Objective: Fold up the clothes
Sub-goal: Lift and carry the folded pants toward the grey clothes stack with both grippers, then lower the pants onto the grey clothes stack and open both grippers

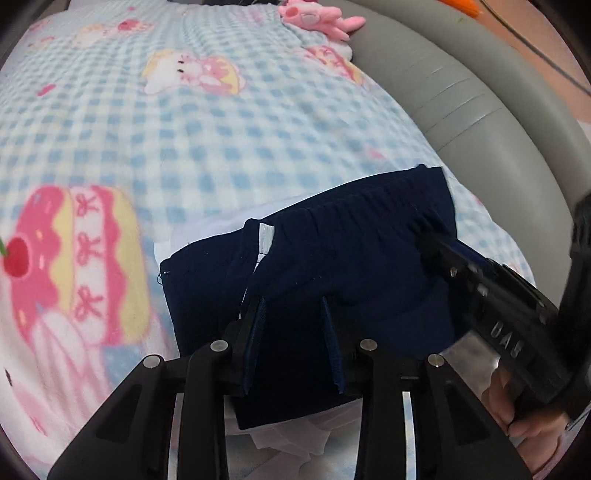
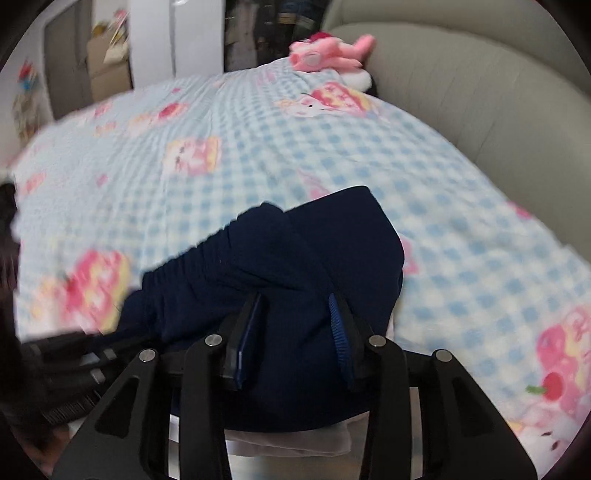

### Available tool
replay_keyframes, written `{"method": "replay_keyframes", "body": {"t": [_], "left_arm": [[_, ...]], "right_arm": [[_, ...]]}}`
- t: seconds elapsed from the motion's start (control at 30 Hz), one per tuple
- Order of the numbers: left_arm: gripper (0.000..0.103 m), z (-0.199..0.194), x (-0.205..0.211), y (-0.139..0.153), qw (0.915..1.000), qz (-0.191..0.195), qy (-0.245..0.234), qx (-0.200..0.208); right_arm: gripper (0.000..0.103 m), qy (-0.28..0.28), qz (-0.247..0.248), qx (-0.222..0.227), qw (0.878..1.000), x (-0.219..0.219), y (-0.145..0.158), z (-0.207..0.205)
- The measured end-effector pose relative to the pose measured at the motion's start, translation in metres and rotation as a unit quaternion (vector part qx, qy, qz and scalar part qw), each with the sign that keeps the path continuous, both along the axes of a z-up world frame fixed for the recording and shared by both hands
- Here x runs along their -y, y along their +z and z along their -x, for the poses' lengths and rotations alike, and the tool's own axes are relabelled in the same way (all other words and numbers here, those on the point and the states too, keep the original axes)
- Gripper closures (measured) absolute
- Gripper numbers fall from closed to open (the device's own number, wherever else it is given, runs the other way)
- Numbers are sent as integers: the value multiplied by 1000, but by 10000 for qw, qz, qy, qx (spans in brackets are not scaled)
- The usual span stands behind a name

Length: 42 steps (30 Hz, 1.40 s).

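A pink plush toy (image 1: 317, 16) lies far off on the checked blanket (image 1: 221, 140), where the folded navy shorts (image 1: 332, 258) sit beneath the wide-spread left gripper (image 1: 293, 343) and right gripper (image 2: 295, 339).

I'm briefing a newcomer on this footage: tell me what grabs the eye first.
The dark navy folded garment with a gathered waistband dominates the centre, lying on white fabric atop the blue-and-white checked blanket with pink cake prints. The left gripper and right gripper both have their fingers over it. A pink plush toy sits at the far edge by the grey cushioned headboard.
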<state>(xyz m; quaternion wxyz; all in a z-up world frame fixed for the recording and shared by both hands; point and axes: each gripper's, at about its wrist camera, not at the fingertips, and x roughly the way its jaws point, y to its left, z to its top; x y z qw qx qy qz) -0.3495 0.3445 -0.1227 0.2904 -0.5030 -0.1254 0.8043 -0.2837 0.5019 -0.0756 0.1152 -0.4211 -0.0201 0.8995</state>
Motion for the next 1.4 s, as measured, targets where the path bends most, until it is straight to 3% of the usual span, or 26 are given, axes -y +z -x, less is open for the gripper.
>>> {"method": "replay_keyframes", "body": {"t": [0.1,0.23,0.27,0.4,0.47,0.57,0.63,0.7,0.87,1.03,1.1,1.3,1.4], "left_arm": [[70,-1,-10,6,9993,309,-110,-181],[71,8,-6,10,9995,284,-95,-122],[78,8,-2,15,9996,256,-28,-142],[79,-2,41,58,9967,120,336,-732],[74,-6,62,80,9934,52,518,-1026],[50,-8,96,107,9878,236,683,-1377],[43,-10,122,122,9835,367,764,-1600],[35,-11,156,136,9778,491,974,-1789],[28,-11,236,149,9636,944,1716,-1823],[26,-34,312,152,9513,1379,2163,-1711],[26,-49,335,151,9482,1462,2266,-1682],[24,-119,373,145,9393,1769,2371,-1736],[20,-170,384,148,9294,1849,2493,-1999]], "right_arm": [[66,-109,251,-57,9996,-10,-5,-5],[65,-262,414,-123,9987,-15,-6,-8],[63,-281,377,-126,9988,-12,-2,-7],[54,-333,492,-100,9982,-4,23,-1],[50,-401,691,-224,9965,2,43,-5],[34,-355,922,-419,9942,23,70,-4],[23,-204,1018,-510,9933,45,84,1],[0,-3,1143,-547,9919,73,91,9],[1,492,1482,-522,9864,150,102,21],[1,505,1305,-488,9890,217,111,6],[1,377,1195,-502,9908,237,116,-12],[1,682,1372,-523,9868,286,118,-80],[1,626,1198,-689,9884,303,121,-119]]}}
